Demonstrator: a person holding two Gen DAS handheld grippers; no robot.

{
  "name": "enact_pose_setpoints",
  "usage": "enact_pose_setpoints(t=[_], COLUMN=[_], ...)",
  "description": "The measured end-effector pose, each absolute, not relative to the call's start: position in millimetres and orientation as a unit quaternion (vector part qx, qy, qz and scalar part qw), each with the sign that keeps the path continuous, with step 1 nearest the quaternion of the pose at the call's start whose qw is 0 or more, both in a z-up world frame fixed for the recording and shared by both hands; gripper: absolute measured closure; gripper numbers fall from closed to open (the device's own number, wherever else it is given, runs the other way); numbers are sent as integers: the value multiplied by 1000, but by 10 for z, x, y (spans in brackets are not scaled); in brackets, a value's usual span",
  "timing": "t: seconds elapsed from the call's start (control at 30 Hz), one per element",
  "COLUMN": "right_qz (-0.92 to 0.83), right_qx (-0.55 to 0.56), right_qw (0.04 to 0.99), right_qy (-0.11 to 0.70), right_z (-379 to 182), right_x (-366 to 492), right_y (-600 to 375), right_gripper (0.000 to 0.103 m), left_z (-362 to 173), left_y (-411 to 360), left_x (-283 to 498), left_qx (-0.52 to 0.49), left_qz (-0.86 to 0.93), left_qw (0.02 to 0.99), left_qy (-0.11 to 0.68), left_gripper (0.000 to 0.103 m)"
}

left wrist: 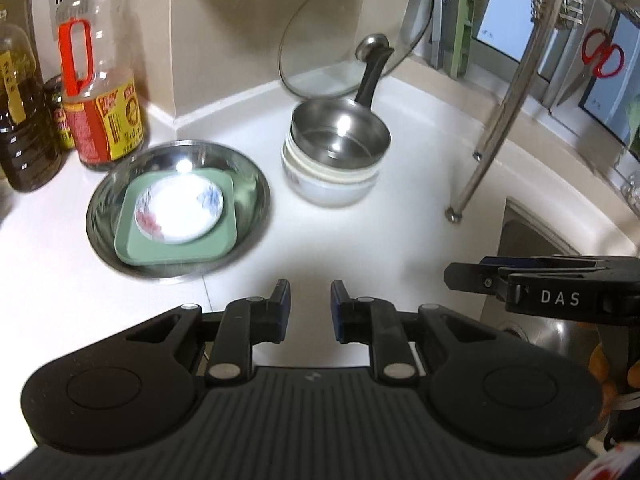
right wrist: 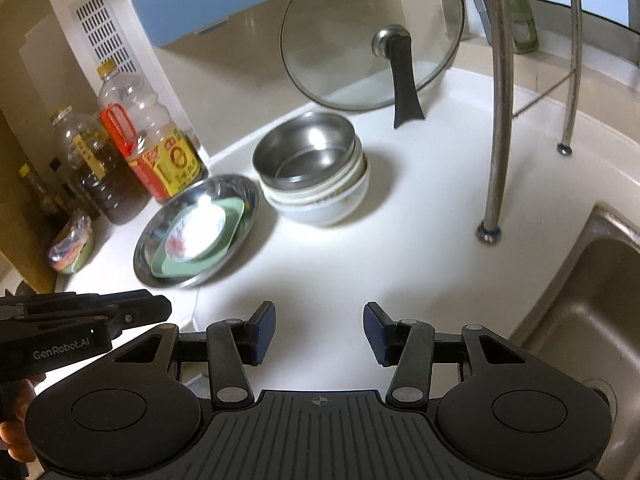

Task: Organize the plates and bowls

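A wide steel dish [left wrist: 91, 216] [right wrist: 140, 254] sits on the white counter. It holds a green square plate [left wrist: 132, 250] [right wrist: 170, 269] with a white floral saucer [left wrist: 178, 210] [right wrist: 196, 232] on top. To its right a steel bowl [left wrist: 340, 136] [right wrist: 304, 152] is nested in stacked white bowls [left wrist: 332, 190] [right wrist: 320, 210]. My left gripper [left wrist: 311, 298] hovers over bare counter in front of the dishes, jaws a little apart and empty. My right gripper [right wrist: 320, 330] is open and empty, nearer the sink; it also shows side-on as the right gripper [left wrist: 540, 288].
Oil bottles [left wrist: 100, 92] [right wrist: 156, 148] stand at the left wall. A glass lid [left wrist: 356, 28] [right wrist: 372, 36] leans in the back corner. Steel rack legs [left wrist: 492, 132] [right wrist: 498, 120] stand on the counter right of the bowls. A sink [right wrist: 592, 312] lies at the right.
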State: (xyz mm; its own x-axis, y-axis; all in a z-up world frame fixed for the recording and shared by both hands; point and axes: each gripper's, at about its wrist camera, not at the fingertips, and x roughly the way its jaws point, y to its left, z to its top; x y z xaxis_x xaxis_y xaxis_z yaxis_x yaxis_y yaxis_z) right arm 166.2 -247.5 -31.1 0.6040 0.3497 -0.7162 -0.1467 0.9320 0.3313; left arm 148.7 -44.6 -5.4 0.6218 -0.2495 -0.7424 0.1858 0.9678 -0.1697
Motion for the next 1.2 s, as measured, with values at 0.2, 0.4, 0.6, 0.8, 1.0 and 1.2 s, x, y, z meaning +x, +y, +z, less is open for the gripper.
enact_pose_setpoints(t=[0.2,0.4,0.6,0.8,1.0,1.2], right_qz=[146,149,151,153,151,146], right_qx=[115,108,99,78,63,52], right_qw=[878,871,869,871,877,882], right_qy=[441,455,461,460,451,445], right_z=[-421,-531,-588,-613,-612,-622], right_x=[1463,1327,1249,1196,1188,1210], right_y=[-2444,-2420,-2400,-2377,-2356,-2362], right_gripper=[54,54,53,53,53,53], left_z=[-181,-285,-328,-349,-322,-334], left_y=[-497,-549,-591,-616,-656,-685], left_x=[1301,1150,1089,1060,1046,1058], left_qx=[-36,-31,-29,-24,-12,10], left_qz=[-116,-110,-103,-97,-94,-79], left_qw=[892,888,888,888,894,897], left_qy=[435,444,447,448,439,435], left_gripper=[85,85,85,85,84,78])
